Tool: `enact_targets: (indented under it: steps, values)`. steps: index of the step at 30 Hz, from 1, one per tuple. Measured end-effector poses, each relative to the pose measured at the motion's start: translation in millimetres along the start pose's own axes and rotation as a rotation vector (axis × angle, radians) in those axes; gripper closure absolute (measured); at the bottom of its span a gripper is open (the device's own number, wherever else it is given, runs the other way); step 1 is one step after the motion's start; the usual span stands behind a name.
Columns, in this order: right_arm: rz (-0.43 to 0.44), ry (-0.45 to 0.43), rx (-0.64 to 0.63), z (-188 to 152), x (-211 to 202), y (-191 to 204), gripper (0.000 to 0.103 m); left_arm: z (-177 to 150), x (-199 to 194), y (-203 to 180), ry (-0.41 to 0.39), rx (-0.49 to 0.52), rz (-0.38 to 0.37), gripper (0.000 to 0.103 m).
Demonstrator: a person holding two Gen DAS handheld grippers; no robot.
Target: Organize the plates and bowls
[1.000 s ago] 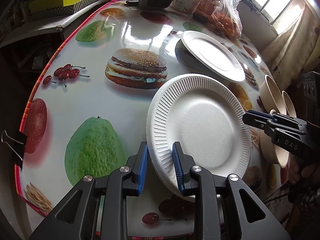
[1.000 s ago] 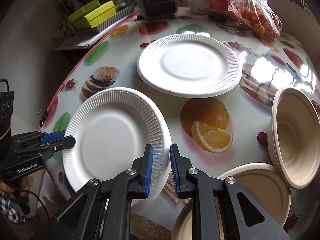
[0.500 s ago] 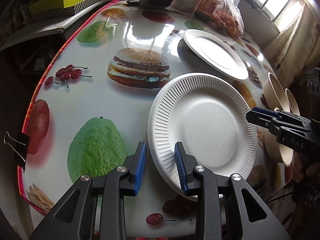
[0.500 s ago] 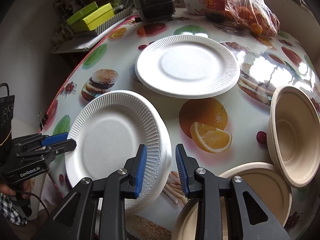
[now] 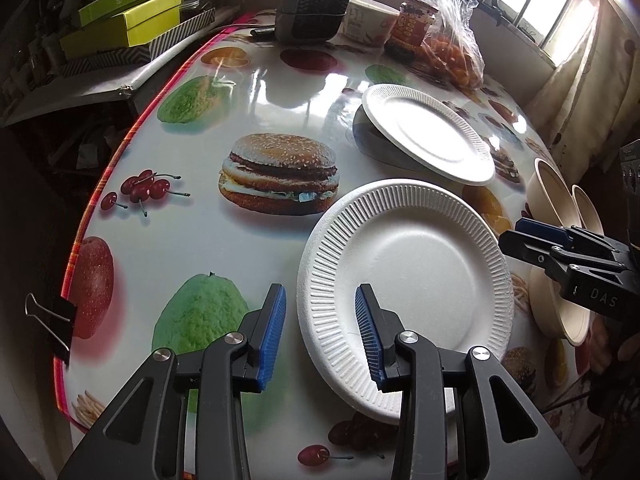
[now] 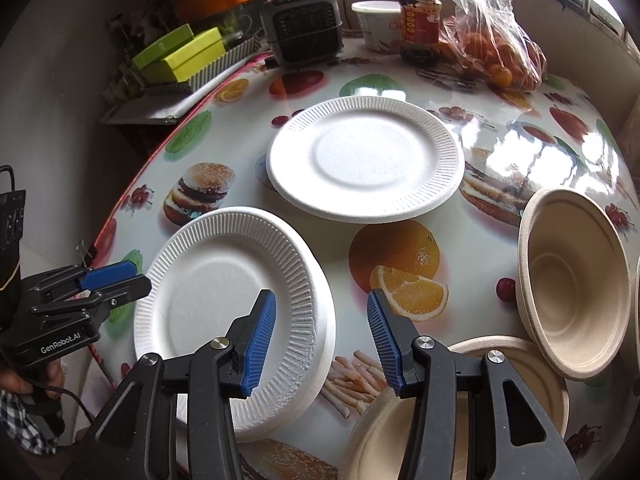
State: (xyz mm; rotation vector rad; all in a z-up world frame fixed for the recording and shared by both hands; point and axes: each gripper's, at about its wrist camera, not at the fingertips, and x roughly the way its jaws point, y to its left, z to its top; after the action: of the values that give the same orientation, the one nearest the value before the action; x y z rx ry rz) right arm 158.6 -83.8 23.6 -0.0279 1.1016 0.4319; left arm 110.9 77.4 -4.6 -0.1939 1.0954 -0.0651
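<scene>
A white ribbed foam plate [image 5: 408, 280] [image 6: 228, 304] lies near the table's front edge; in the right wrist view it looks like a stack of two. A second white plate [image 5: 428, 132] [image 6: 364, 164] lies farther back. Beige bowls [image 6: 572, 280] [image 5: 552, 188] stand at the right, another bowl [image 6: 452, 408] under my right gripper. My left gripper [image 5: 320, 334] is open, its jaws straddling the near plate's left rim. My right gripper [image 6: 322, 340] is open, its jaws astride the plate's right rim.
At the back stand a dark heater [image 5: 312, 8], a white tub [image 6: 378, 24], a jar [image 6: 420, 20] and a bag of oranges [image 6: 496, 52]. Green boxes [image 5: 124, 24] sit on a side shelf. A binder clip [image 5: 52, 320] grips the tablecloth edge.
Both grippers have opened and let go of the near plate's rim. The plate now lies flat on the table.
</scene>
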Motion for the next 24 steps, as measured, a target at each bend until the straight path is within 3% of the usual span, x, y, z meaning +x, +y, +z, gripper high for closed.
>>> enact_targets:
  steps: [24]
  values:
    - [-0.087, -0.134, 0.048, 43.8, -21.0, -45.0, 0.046, 68.5, 9.1, -38.5, -0.108, 0.131, 0.028, 0.059]
